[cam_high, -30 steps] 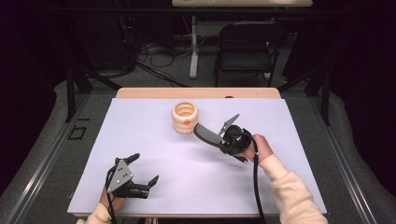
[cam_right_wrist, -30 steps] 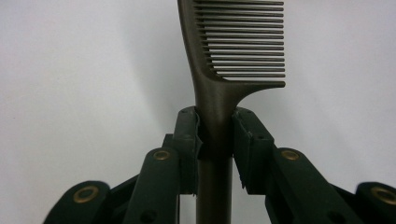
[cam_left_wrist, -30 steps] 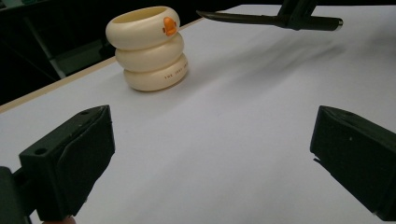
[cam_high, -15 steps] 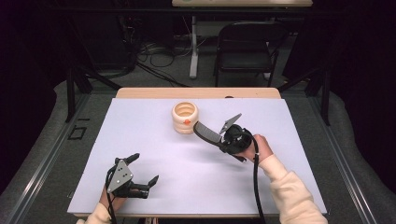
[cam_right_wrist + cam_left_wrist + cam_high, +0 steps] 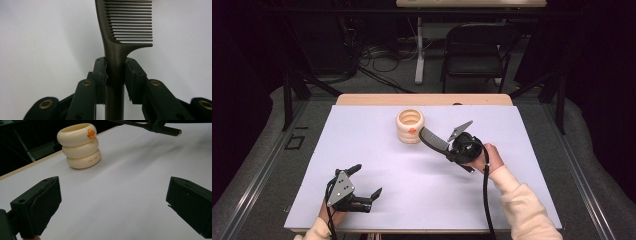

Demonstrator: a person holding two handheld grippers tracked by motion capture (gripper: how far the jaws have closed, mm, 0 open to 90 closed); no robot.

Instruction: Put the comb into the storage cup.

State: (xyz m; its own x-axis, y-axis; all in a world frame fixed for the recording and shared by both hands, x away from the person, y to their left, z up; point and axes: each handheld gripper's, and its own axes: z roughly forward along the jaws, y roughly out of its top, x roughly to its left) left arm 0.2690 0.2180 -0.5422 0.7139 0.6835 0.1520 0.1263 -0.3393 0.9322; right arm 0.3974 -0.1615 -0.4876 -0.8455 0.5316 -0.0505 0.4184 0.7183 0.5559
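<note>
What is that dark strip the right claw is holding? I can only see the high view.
Observer: A comb. The right claw pinches its handle just below the teeth.
Operator: And the cream pot beside it?
Observer: It is three stacked rings, with small lettering printed on the lowest one.
Operator: Does the left claw hold anything?
Observer: No. The left claw stands open, with bare white table between its jaws.
</note>
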